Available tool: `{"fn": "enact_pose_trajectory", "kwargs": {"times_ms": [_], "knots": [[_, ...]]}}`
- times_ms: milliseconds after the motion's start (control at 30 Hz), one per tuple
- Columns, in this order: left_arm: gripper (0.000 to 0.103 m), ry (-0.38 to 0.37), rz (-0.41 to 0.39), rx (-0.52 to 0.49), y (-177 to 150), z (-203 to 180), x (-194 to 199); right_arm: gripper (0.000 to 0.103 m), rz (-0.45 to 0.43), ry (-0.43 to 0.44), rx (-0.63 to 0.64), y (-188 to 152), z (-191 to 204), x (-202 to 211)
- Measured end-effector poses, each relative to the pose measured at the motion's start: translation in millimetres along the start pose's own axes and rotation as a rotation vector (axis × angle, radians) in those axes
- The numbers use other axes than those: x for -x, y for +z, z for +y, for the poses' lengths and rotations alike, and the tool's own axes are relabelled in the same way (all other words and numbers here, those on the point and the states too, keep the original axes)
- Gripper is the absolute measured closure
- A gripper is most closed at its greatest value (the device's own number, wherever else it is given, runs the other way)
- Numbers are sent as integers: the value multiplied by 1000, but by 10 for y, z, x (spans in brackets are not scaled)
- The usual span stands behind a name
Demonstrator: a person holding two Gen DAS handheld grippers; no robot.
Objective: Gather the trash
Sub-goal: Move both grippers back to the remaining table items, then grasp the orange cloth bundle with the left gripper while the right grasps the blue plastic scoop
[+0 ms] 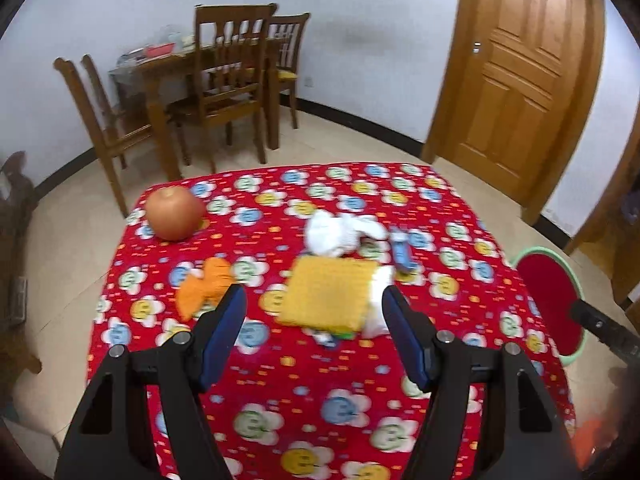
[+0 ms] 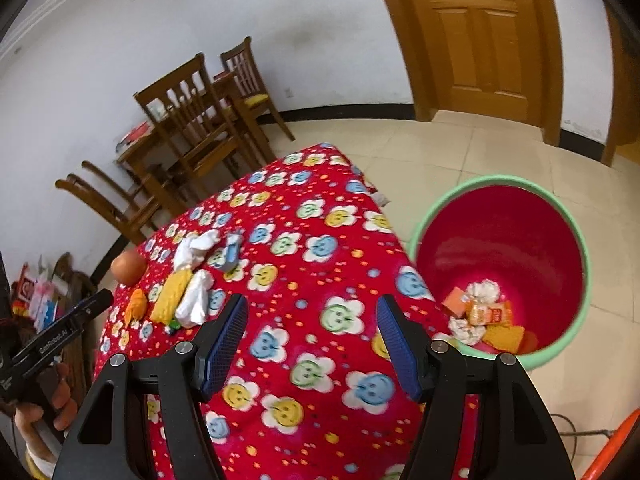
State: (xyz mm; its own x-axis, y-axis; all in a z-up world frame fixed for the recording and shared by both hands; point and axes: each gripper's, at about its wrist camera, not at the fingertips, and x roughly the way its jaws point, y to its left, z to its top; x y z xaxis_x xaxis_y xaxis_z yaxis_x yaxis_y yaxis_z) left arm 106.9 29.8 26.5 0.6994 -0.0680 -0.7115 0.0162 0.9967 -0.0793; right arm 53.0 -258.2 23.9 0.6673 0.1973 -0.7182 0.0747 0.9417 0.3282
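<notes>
On the red flowered tablecloth point(image 1: 312, 380) lie a yellow packet point(image 1: 326, 294), a white crumpled tissue point(image 1: 340, 232), a white wrapper point(image 1: 380, 304), a blue wrapper point(image 1: 402, 254) and orange peel point(image 1: 206, 284). My left gripper point(image 1: 314, 312) is open and empty, hovering just before the yellow packet. My right gripper point(image 2: 312, 316) is open and empty over the table's right part, beside the red bin with green rim point(image 2: 500, 240), which holds several wrappers and tissues point(image 2: 484, 316). The same trash shows at the left of the right wrist view, with the yellow packet point(image 2: 170, 296) and tissue point(image 2: 192, 252).
An apple point(image 1: 174, 212) sits at the table's far left corner. Wooden chairs point(image 1: 228, 76) and a table stand by the far wall. A wooden door point(image 1: 520, 72) is at the right. The bin point(image 1: 552, 300) stands on the floor right of the table.
</notes>
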Motion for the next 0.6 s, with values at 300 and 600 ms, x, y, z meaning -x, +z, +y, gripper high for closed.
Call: {"fn": "enact_pose_trajectory", "kwargs": {"times_ms": [300, 600], "knots": [[33, 99, 44, 69, 121, 531, -314, 35, 21, 27, 58, 174, 370, -327], [33, 118, 104, 155, 61, 814, -757, 35, 67, 32, 104, 274, 660, -804]]}}
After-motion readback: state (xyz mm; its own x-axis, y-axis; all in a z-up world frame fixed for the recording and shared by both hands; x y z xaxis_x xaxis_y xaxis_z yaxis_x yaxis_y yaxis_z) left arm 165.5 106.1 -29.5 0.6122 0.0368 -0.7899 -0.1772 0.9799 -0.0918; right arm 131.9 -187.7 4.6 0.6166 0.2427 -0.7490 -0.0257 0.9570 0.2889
